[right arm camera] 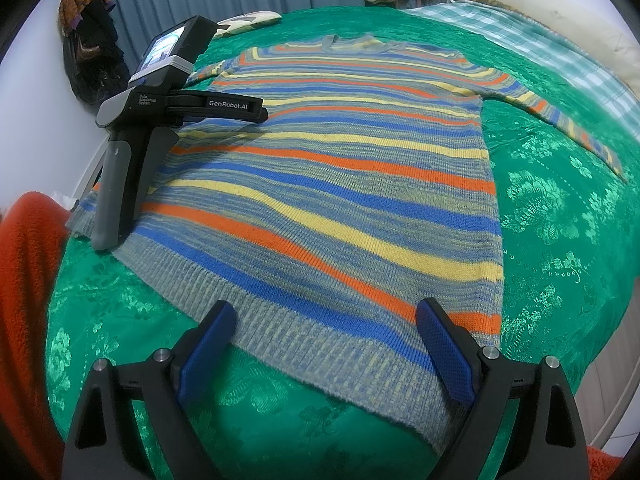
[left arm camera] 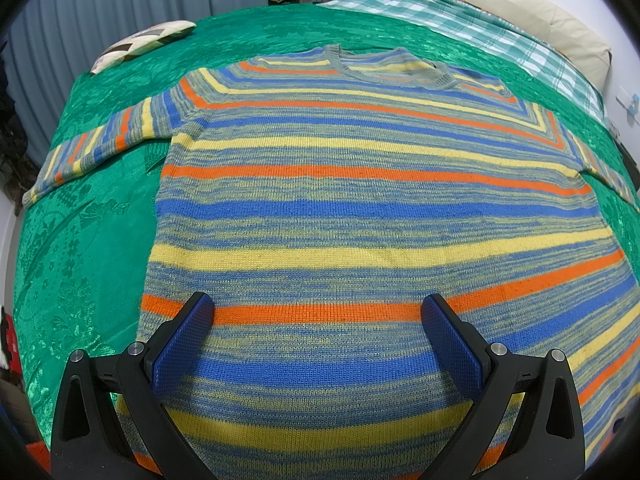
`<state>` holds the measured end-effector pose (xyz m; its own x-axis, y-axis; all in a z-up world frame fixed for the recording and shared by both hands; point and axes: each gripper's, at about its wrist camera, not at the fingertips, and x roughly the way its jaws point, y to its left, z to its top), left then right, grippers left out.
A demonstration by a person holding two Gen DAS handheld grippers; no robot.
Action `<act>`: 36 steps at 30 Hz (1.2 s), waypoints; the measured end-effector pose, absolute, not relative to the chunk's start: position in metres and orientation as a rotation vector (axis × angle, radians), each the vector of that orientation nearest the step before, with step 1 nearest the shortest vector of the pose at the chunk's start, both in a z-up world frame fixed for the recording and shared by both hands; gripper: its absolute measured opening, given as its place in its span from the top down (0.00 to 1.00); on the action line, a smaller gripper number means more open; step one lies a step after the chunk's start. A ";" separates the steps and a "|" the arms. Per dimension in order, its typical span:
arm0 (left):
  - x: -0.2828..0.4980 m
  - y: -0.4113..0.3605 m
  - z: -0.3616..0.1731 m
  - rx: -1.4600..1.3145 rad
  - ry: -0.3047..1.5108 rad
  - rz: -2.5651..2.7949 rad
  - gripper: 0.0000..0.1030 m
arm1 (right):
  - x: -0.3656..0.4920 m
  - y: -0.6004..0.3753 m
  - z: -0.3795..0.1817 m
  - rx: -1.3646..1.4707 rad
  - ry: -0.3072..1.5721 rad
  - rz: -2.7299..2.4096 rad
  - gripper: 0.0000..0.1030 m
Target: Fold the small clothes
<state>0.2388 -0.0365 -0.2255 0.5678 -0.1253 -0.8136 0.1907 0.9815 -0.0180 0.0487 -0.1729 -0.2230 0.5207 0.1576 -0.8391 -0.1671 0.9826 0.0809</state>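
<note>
I have the striped sweater (left arm camera: 360,208) spread flat on the green bedspread (left arm camera: 88,264), sleeves out to both sides. My left gripper (left arm camera: 318,344) sits over the lower body of the knit, jaws spread wide, nothing between them. My right gripper (right arm camera: 326,352) hovers at the ribbed hem (right arm camera: 304,364), equally wide and empty. Bare bedspread lies beyond the sweater's right side edge and below the hem.

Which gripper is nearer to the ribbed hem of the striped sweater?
Right. The right gripper hangs open just over the ribbed hem; the left gripper is farther up, above the sweater's body.
</note>
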 end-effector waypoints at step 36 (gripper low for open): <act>0.239 -0.037 -0.226 0.074 0.949 -0.185 0.00 | 0.047 -0.175 -0.222 -0.015 1.004 0.198 0.11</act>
